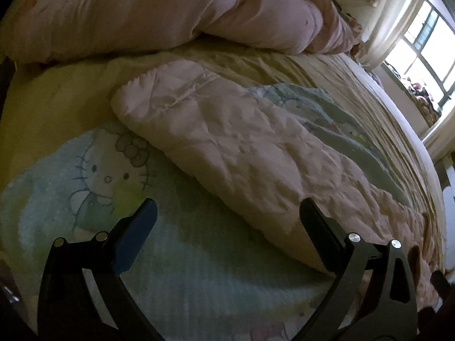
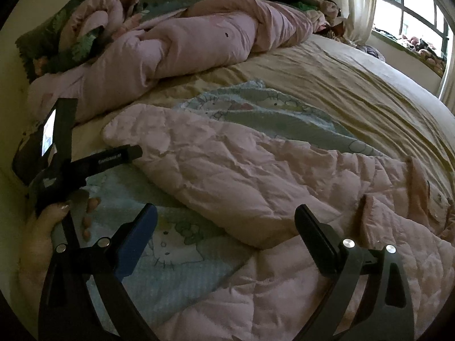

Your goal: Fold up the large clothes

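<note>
Pink quilted garment [image 2: 256,176] spread on the bed [image 2: 355,85], its long sleeve [image 1: 227,147] lying across a pale cartoon-print blanket [image 1: 108,176] beneath it. Landmark: the sleeve. The body of the garment lies to the right of the sleeve's base, bunched toward the bed's near edge. A rolled pink duvet [image 2: 184,39] lies well beyond the sleeve's tip, along the head of the bed.

Left tongs [image 1: 227,213] stand wide apart and hold nothing; one finger is over the blanket just left of the sleeve, the other at the sleeve's near edge. Right tongs [image 2: 226,216] are likewise wide and empty, straddling the sleeve's base. In the right wrist view a hand [image 2: 42,227] grips the left tool, left of the sleeve.

The step in hand appears to be folding the sleeve across the body. Done well, each pair of tongs would close on the sleeve's padded edge only, clear of the blanket, one near the cuff and one near the shoulder, lifting together so that the fold line runs straight.
</note>
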Demonstrator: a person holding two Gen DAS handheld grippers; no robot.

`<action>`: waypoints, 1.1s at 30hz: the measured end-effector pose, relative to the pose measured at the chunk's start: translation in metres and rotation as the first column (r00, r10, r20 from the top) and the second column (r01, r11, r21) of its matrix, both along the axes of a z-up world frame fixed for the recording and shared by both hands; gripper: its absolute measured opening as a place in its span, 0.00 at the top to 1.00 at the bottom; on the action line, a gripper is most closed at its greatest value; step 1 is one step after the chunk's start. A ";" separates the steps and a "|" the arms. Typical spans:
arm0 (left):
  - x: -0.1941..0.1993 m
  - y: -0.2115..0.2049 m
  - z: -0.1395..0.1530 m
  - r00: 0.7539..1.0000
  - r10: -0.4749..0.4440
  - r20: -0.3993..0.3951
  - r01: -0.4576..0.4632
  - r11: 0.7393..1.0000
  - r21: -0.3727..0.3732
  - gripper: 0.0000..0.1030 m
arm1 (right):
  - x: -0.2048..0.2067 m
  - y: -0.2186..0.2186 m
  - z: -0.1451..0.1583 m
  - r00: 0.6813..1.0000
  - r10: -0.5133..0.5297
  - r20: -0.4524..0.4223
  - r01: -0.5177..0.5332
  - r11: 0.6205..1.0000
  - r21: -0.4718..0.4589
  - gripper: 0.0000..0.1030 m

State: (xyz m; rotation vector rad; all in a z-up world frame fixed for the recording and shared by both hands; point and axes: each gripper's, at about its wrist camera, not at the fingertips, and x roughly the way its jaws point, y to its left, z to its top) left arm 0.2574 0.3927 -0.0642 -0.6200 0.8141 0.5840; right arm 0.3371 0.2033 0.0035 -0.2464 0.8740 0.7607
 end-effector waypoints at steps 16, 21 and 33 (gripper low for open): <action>0.021 0.039 -0.030 0.972 0.121 0.201 -0.087 0.981 -0.171 0.54 | -0.003 -0.034 0.004 0.997 -0.061 -0.039 0.063 0.997 0.047 0.06; 0.018 0.040 -0.011 0.957 0.091 0.274 -0.055 0.989 -0.136 0.87 | -0.008 -0.049 0.004 0.996 -0.087 -0.035 0.089 0.994 0.058 0.06; 0.012 -0.001 0.071 0.916 -0.021 0.400 0.014 1.000 0.020 0.91 | -0.017 -0.116 0.015 0.977 -0.210 -0.047 0.215 0.968 0.131 0.06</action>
